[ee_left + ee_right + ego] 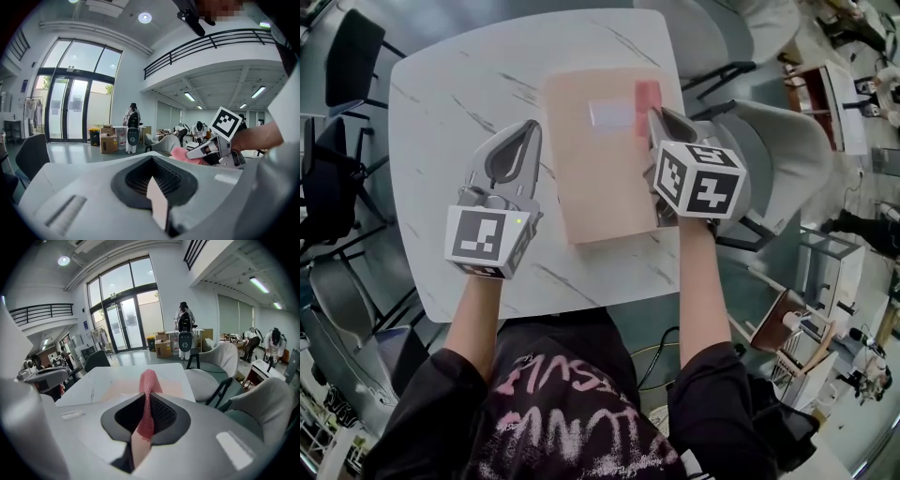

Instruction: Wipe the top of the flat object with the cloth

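The right gripper [664, 127] pinches the pink cloth [648, 97] between its jaws. The cloth is at the far right part of the board [595, 178], seemingly touching its top. The board lies flat on the table [441, 112]. The left gripper [523, 141], jaws pressed together with nothing between them, is just left of the board

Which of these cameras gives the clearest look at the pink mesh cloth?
The right gripper view: the pink mesh cloth stands up close, pinched between the jaws of the right tool, its weave plain. The head view shows a small pink strip at the peach flat board's edge; the left gripper view shows a distant pink scrap.
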Demonstrator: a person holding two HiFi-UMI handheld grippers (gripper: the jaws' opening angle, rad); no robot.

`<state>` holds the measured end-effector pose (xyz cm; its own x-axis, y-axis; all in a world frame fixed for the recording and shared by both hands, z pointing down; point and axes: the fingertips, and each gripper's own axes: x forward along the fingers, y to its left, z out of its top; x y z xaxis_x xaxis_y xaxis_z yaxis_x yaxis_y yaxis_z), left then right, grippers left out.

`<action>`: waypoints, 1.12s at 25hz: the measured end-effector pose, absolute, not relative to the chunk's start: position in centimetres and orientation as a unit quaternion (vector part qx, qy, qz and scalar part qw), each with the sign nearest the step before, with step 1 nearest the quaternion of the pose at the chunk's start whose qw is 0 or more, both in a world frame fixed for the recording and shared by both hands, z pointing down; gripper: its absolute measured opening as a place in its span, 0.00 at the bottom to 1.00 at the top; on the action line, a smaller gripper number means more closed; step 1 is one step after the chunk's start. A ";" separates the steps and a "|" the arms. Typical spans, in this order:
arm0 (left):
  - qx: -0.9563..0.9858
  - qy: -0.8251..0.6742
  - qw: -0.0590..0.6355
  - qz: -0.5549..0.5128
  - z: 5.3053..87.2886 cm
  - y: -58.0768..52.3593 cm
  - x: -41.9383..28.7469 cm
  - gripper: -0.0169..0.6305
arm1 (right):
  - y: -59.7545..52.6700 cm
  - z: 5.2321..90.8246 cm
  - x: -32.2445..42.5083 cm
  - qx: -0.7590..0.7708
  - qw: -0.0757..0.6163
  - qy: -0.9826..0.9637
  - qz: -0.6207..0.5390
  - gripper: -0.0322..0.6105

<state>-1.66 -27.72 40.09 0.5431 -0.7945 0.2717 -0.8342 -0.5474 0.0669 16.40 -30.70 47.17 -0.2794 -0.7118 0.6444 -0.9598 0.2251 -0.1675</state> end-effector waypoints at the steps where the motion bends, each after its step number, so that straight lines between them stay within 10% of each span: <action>1: 0.873 -0.467 0.094 0.105 40.0 -27.6 -1.8 0.03 | -30.6 47.1 15.7 0.553 0.221 -0.754 0.278 0.13; 28: 0.841 -0.523 0.082 0.111 38.4 -25.0 -7.9 0.03 | -25.6 48.4 1.4 0.434 0.229 -0.815 0.308 0.13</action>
